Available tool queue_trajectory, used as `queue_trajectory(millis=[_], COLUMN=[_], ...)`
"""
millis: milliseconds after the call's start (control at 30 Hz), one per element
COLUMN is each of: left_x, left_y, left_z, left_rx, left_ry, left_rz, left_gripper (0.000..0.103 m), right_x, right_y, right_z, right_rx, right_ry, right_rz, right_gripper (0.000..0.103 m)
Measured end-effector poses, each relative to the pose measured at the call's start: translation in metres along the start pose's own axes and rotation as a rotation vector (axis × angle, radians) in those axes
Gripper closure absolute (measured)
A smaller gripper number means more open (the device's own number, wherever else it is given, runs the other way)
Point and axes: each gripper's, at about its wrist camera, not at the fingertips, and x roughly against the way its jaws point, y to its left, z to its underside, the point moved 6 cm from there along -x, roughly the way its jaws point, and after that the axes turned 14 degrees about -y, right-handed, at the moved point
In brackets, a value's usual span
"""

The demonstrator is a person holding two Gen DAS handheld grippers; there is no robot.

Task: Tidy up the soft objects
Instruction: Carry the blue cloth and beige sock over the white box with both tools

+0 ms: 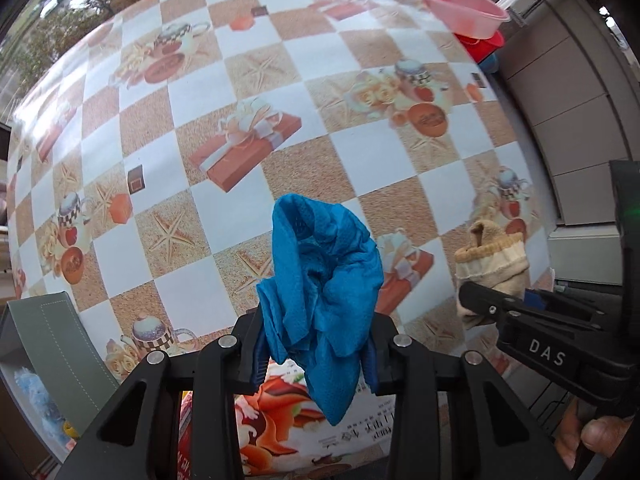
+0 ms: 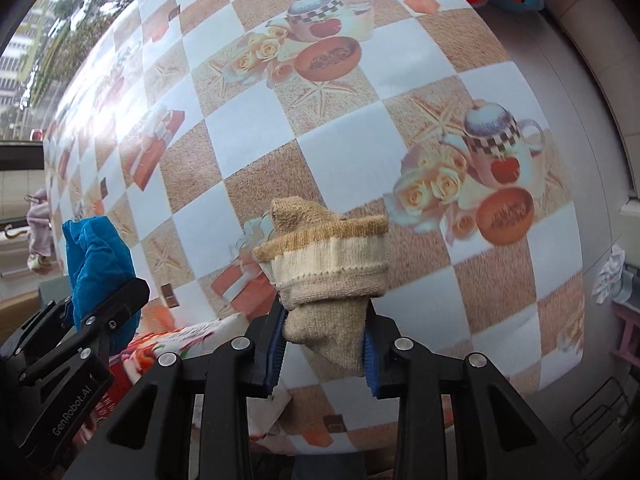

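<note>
A crumpled blue cloth [image 1: 320, 280] hangs above the checkered table [image 1: 256, 80], pinched between the blue pads of my left gripper [image 1: 316, 354], which is shut on it. A beige knitted sock [image 2: 328, 276] with a cream cuff is clamped in my right gripper [image 2: 325, 350], also lifted off the table [image 2: 256, 160]. In the left wrist view the sock [image 1: 494, 264] and the right gripper [image 1: 476, 300] show at the right edge. In the right wrist view the blue cloth [image 2: 98, 264] and the left gripper [image 2: 116, 304] show at the lower left.
A pink basin [image 1: 460, 4] stacked over a red one [image 1: 486, 44] stands at the table's far right corner. A grey-green box [image 1: 52, 344] with pale blue stuff inside sits at the lower left. A printed carton [image 1: 288, 416] lies under the left gripper. A person's thumb [image 1: 604, 438] shows bottom right.
</note>
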Motion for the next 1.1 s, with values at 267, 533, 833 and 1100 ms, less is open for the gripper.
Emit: queue_trajectory(millis=[267,533,833,1100], left_x=[0.036,0.075,0.128,0.166], left_y=[-0.01,-0.019,-0.004,0.038], left_z=[0.013,0.054,0.112,0.145], left_rx=[-0.079,-0.155,-0.257,-0.255], left_ry=[-0.052,-0.076,-0.134,-0.199], left_rz=[0.082,0.182,0.226,0.22], left_gripper=[0.063,0.063,0.063,0.063], right_x=[0.029,0.057,0.081,0.095], right_y=[-0.002,0.009,0.054,0.099], right_z=[0.029,0.068,0.13,0.182], right_rx=[-0.061,-0.107,-0.115,-0.066], right_ry=[-0.036,-0.084,-0.123,-0.12], right_rz=[-0.008,0.005,-0.006,-0.044], right_gripper=[0.069,0.069,0.069,0.069])
